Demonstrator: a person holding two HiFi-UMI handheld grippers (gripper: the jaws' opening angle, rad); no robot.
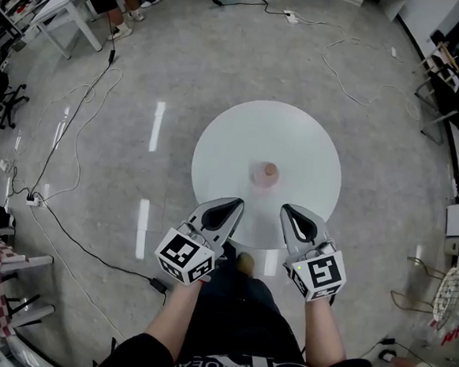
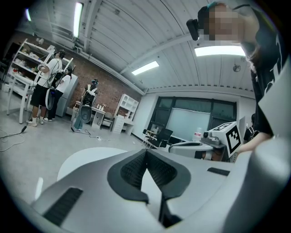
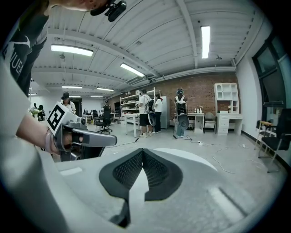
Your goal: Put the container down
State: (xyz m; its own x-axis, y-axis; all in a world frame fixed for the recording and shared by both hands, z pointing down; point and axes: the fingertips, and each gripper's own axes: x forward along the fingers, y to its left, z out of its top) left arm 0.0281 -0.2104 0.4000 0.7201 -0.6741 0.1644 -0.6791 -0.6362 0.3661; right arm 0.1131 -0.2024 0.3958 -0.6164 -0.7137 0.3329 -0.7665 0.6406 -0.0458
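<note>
A small pink container [image 1: 269,172] stands upright near the middle of the round white table [image 1: 224,147], with nothing touching it. My left gripper [image 1: 236,205] hovers over the table's front edge, left of the container and nearer to me; its jaws are shut and empty. My right gripper [image 1: 287,211] is beside it at the same edge, also shut and empty. In the left gripper view the left gripper [image 2: 146,152] has its jaws meeting at the tips over the table [image 2: 86,159]; the container is hidden. The right gripper view shows the right gripper [image 3: 142,152] closed, and no container.
Cables [image 1: 76,127] trail over the grey floor to the left and behind the table. A white desk [image 1: 65,7] stands at the back left and a wire chair [image 1: 442,294] at the right. Several people [image 3: 148,111] stand by shelves far off.
</note>
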